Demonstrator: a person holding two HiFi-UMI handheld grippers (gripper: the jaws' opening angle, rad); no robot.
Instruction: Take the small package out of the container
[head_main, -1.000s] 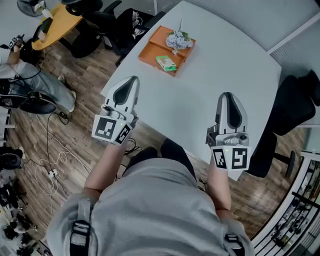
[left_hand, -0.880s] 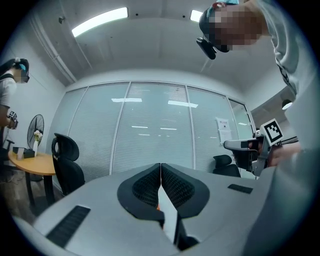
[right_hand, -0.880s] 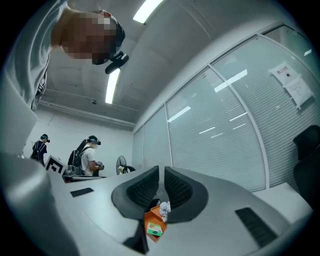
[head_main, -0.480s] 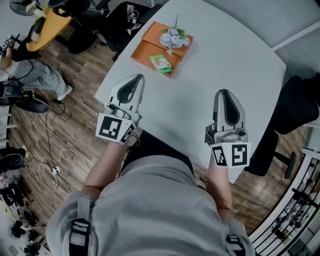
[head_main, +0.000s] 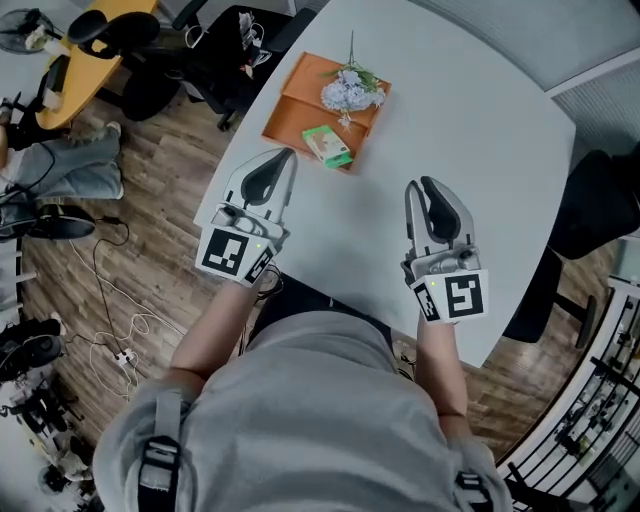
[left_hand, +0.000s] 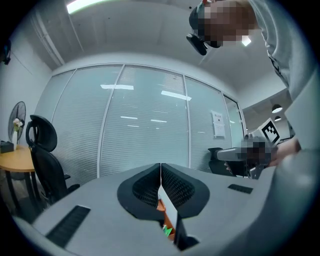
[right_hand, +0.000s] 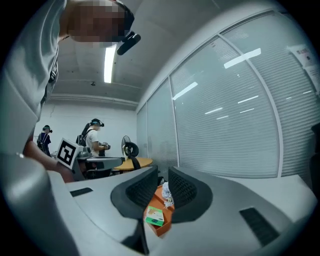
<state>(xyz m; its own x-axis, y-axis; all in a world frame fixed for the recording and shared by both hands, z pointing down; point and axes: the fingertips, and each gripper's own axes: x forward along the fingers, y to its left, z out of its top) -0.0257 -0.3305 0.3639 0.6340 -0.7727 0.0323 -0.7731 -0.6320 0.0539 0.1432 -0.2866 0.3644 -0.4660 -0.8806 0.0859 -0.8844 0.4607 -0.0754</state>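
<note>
Small package (head_main: 328, 146) is the target, still inside the orange tray (head_main: 290, 105). Left gripper (head_main: 283, 160): jaws clenched, tips meeting, nothing in them; the left gripper view (left_hand: 160, 167) shows only a sliver of orange and green through the slot below the tips. Its tip sits just off the tray's near edge, toward the near-left corner, and points across the tray. Height above the tray can't be told. Right gripper (head_main: 418, 186): jaws closed down to a thin slit, empty. It is well short of the tray, off the tray's near-right side, angled in toward it. The right gripper view (right_hand: 160, 175) frames the package (right_hand: 155, 216) and tray low between the jaws, so it's aimed right but far away. The package lies flat in the tray's near-right corner, close to the near wall, its long axis running roughly along that near edge. Flowers (head_main: 350, 92) fill the tray's far half, apart from the package. Key relation: the package is ahead and slightly right of the left gripper, which looks the nearer claw. Either claw would probably need to open first, then pinch across the package's short side. Tray rests on the white table (head_main: 470, 130).
</note>
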